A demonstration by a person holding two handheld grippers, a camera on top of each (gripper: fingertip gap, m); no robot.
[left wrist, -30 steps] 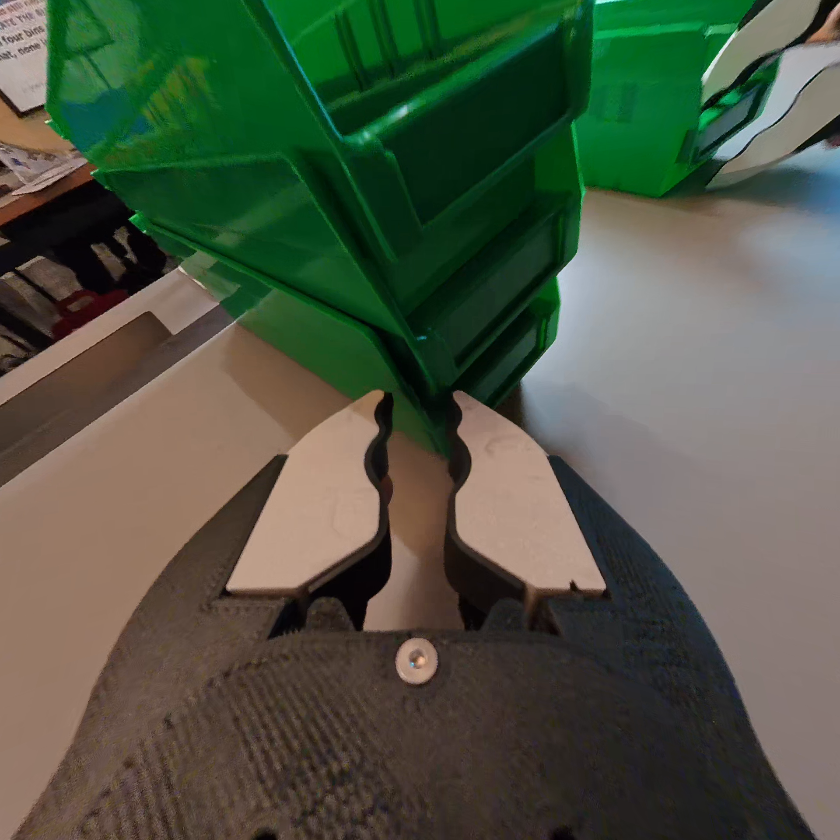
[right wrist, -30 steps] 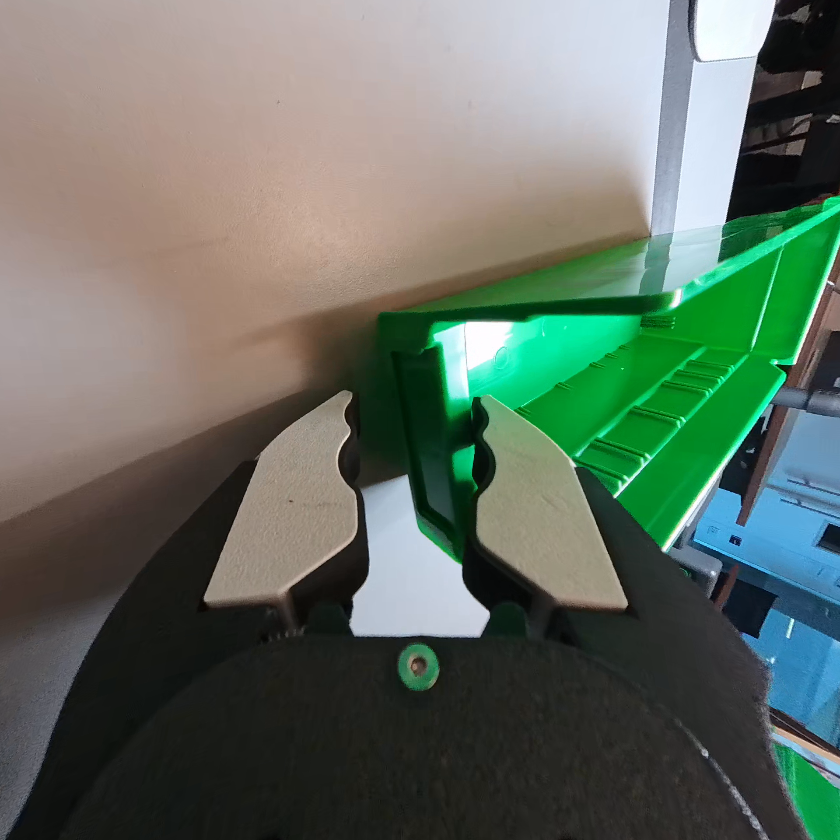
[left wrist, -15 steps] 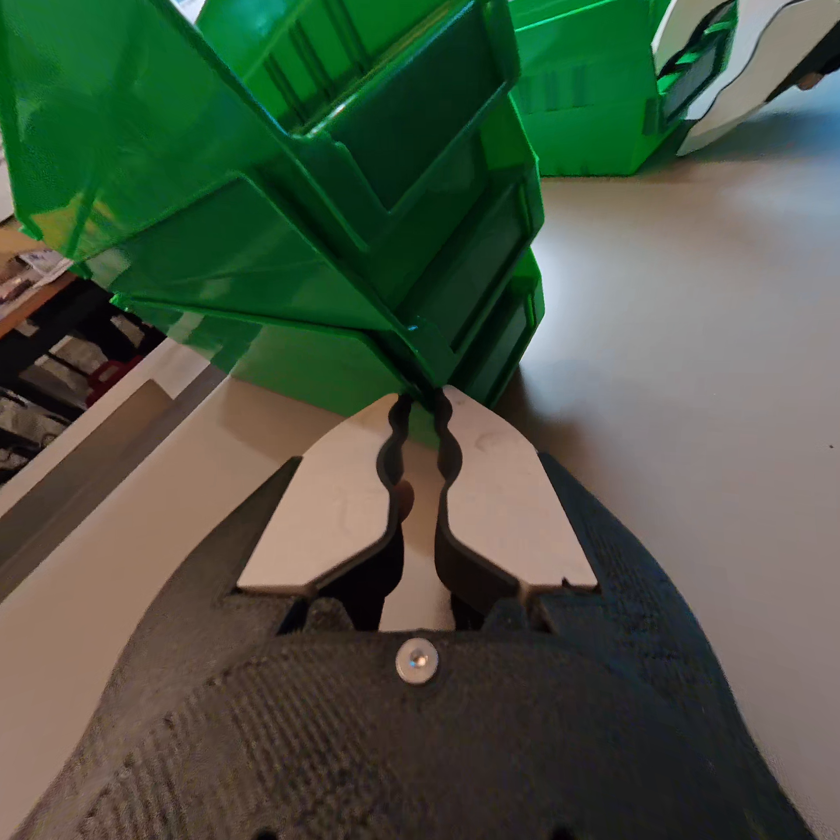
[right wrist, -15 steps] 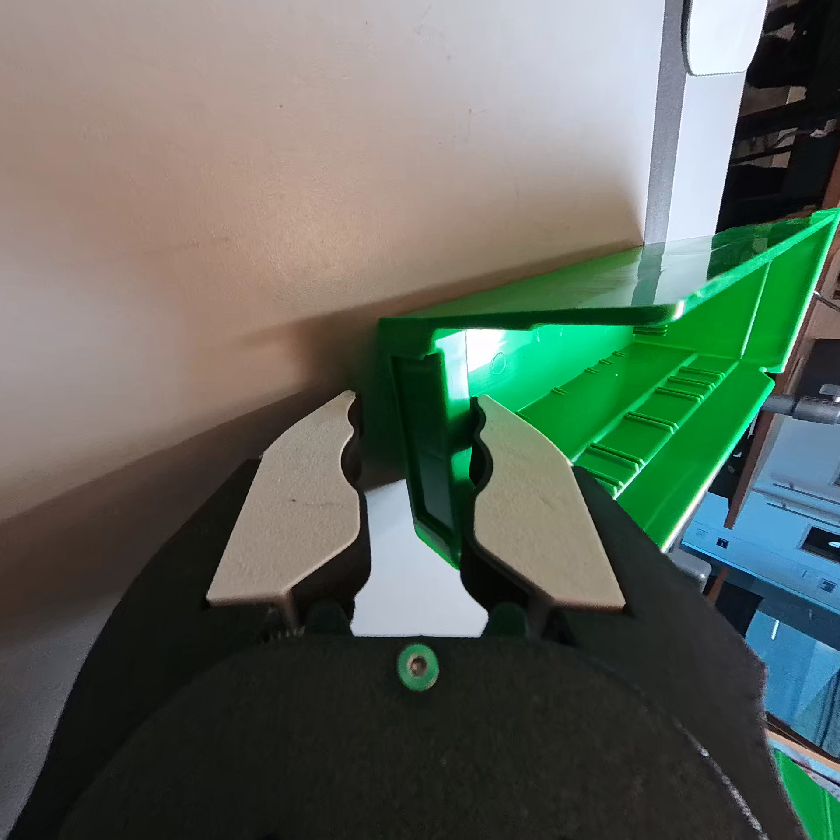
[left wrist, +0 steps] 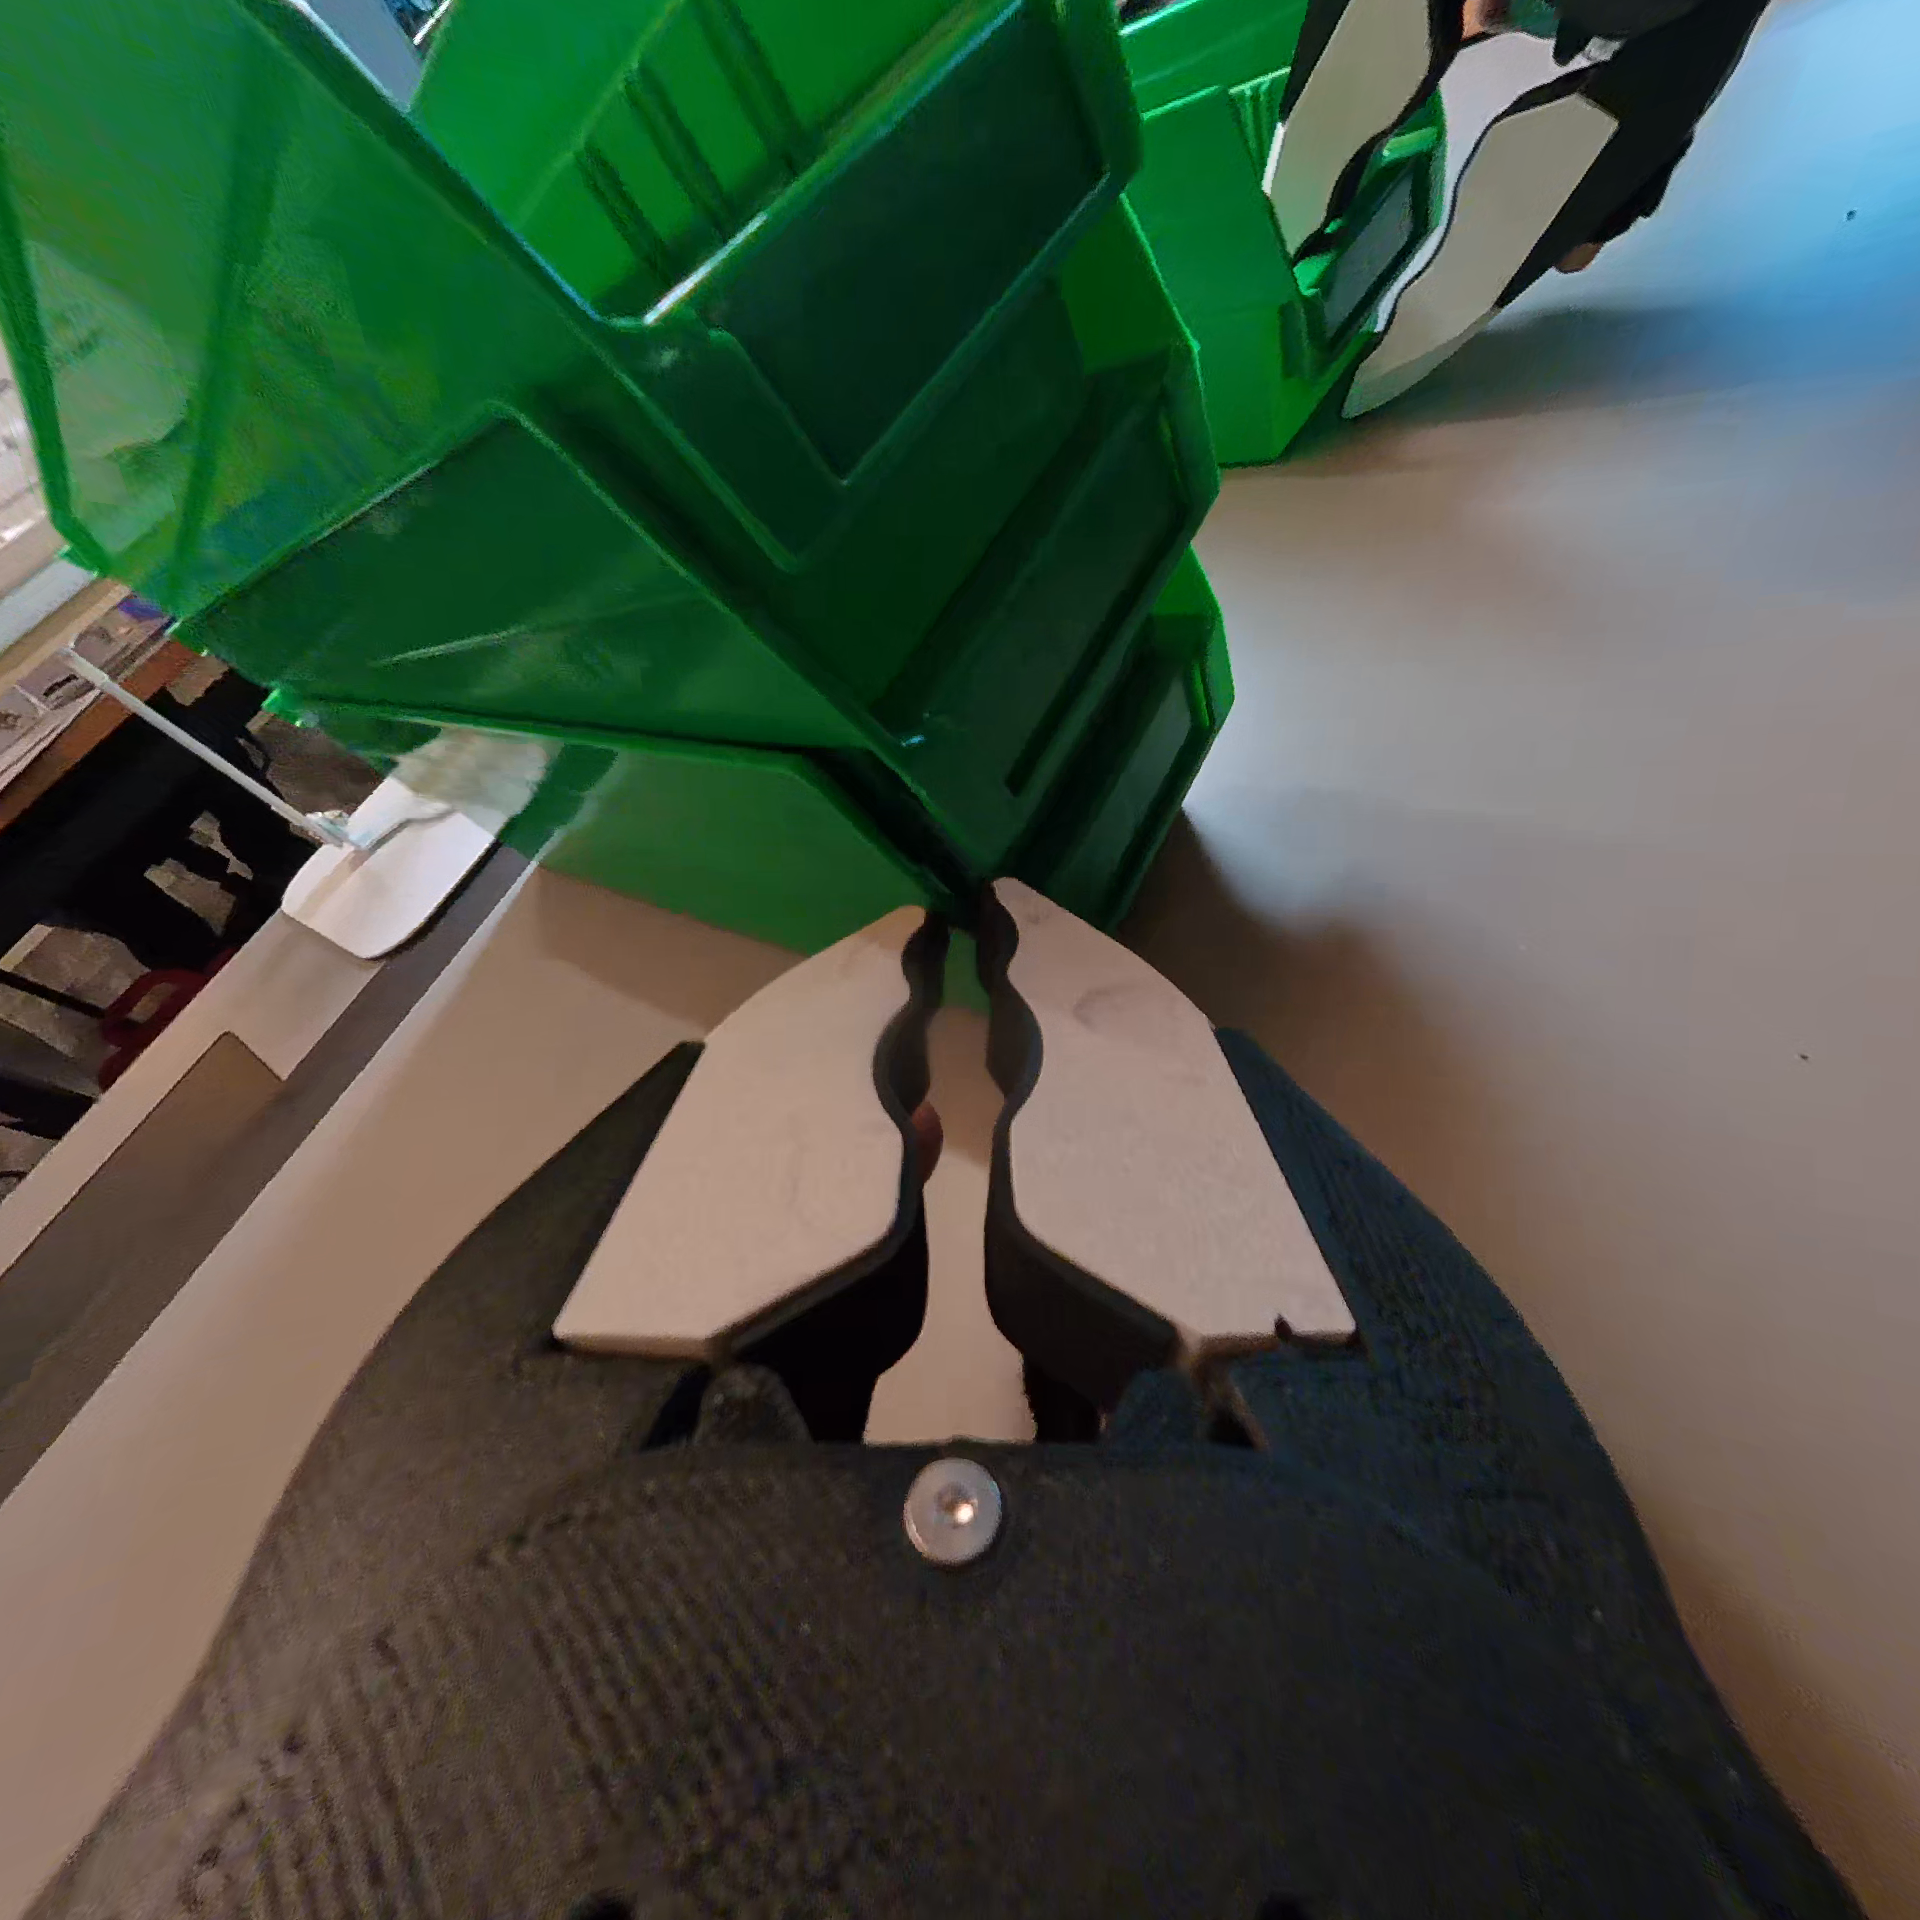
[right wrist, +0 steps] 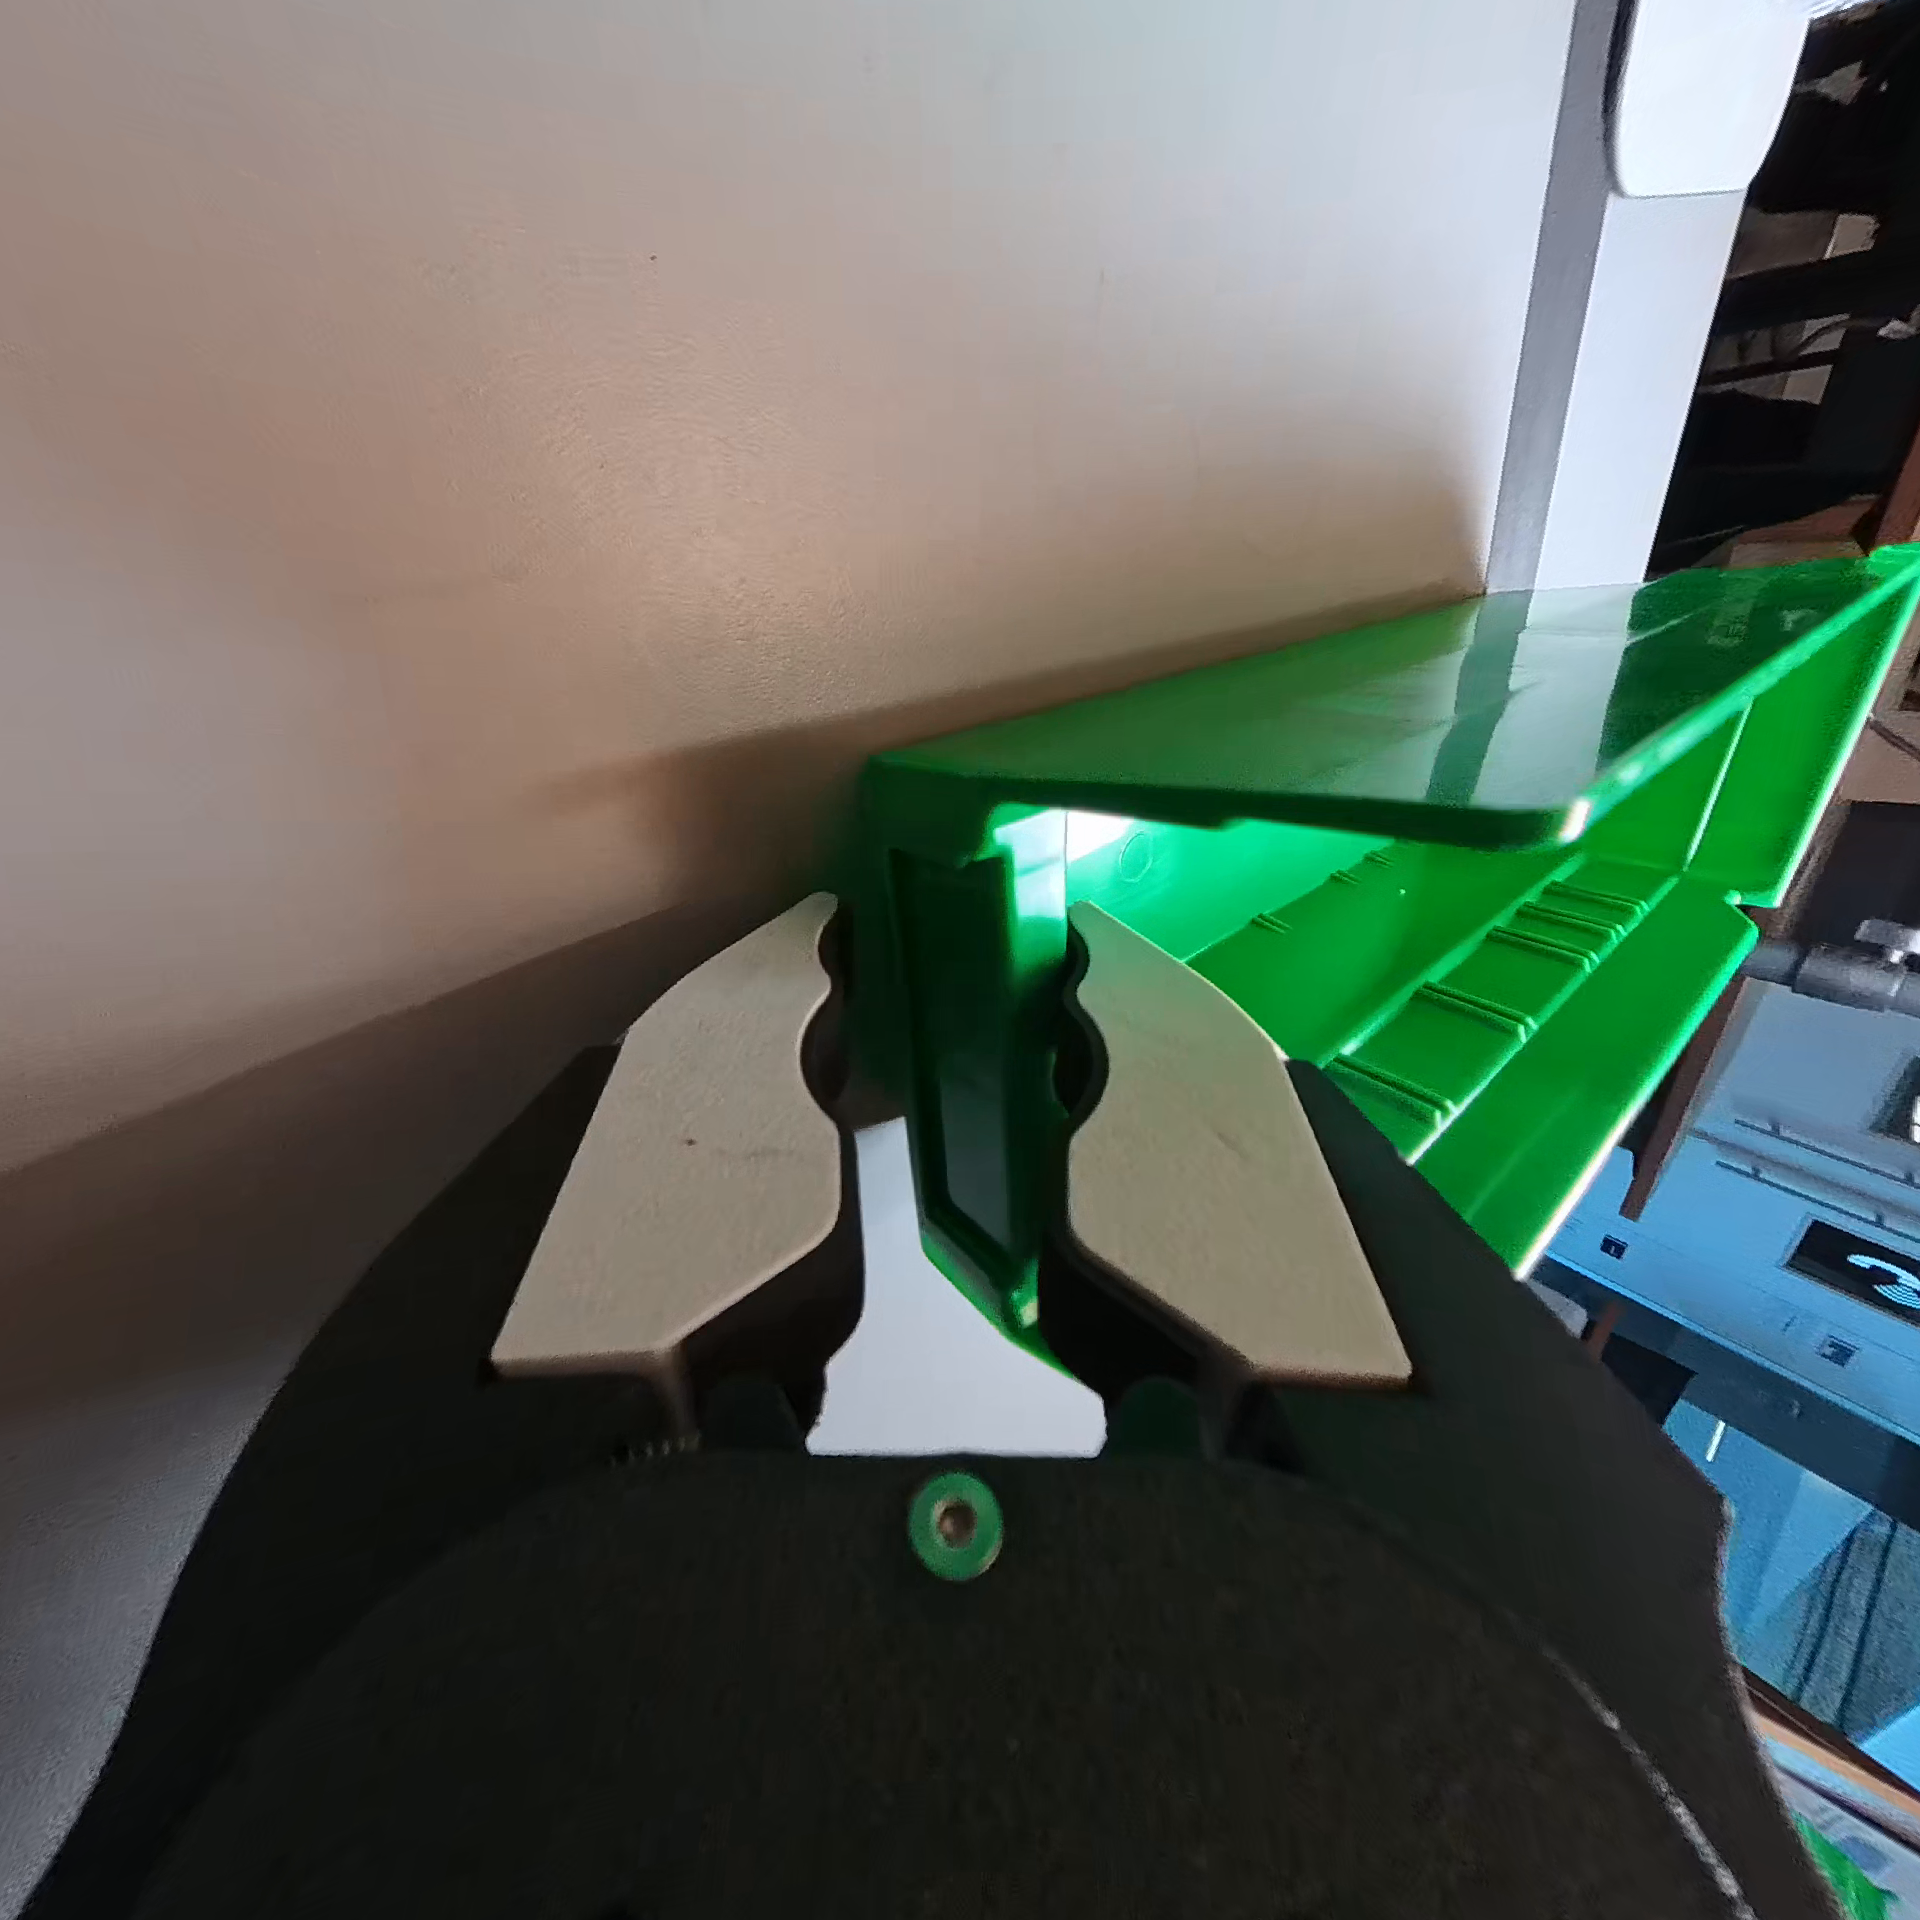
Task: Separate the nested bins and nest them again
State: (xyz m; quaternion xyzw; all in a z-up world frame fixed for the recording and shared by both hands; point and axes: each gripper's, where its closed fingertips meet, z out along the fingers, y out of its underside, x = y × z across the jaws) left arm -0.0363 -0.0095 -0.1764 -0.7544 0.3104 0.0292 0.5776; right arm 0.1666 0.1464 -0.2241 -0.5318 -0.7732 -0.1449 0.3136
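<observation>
In the left wrist view, the left gripper (left wrist: 961,920) is pinching a thin corner edge of the stack of nested bins (left wrist: 665,457), its jaws nearly pressed together on that edge at centre frame. The stack is filling the upper left of the frame and tilting on the surface (left wrist: 1558,831).

At the upper right, the right gripper (left wrist: 1444,208) is straddling the front lip of a separate bin (left wrist: 1216,343). In the right wrist view its jaws are pinching the lip of that bin (right wrist: 1455,987) at centre frame, and the gripper (right wrist: 951,914) is holding it rolled sideways.

The likely trouble is the left grip. It is catching only a sliver of plastic, so the edge could slip out under a pull. The nested bins may also be sticking together, so several could be lifting at once. The tilting stack could topple toward the surface edge at lower left.
</observation>
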